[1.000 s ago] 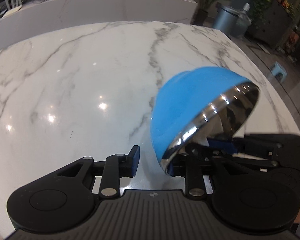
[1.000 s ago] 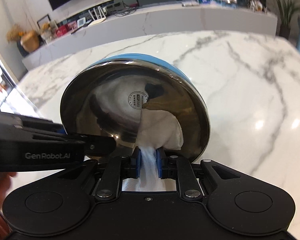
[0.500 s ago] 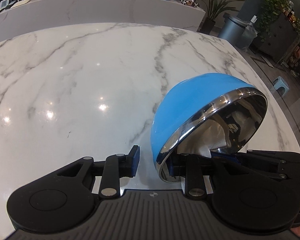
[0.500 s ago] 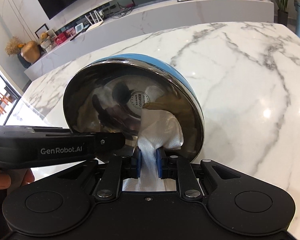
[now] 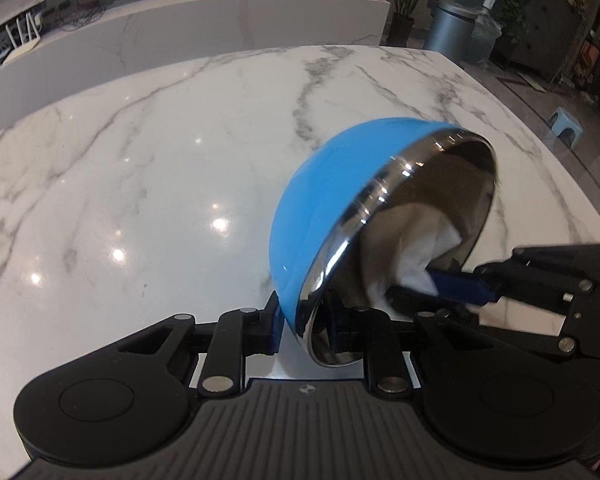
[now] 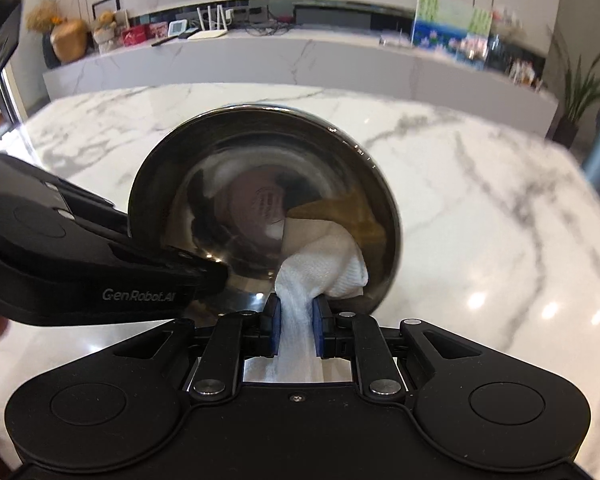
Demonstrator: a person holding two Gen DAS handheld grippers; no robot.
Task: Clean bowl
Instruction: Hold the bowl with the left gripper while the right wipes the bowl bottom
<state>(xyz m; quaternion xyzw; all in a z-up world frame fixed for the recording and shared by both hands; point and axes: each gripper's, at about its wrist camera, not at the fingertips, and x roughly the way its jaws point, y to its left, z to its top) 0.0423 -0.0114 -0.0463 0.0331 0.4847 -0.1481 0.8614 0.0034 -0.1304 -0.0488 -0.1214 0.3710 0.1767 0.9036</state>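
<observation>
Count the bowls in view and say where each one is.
1. The blue bowl, tilted above the marble table, with its rim between the closing left gripper. No others visible.

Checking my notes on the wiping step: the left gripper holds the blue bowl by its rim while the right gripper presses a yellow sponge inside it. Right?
Not quite. The right gripper is shut on a white cloth, not a yellow sponge; the right wrist view shows it. The left gripper does hold the blue bowl by its rim.
</observation>
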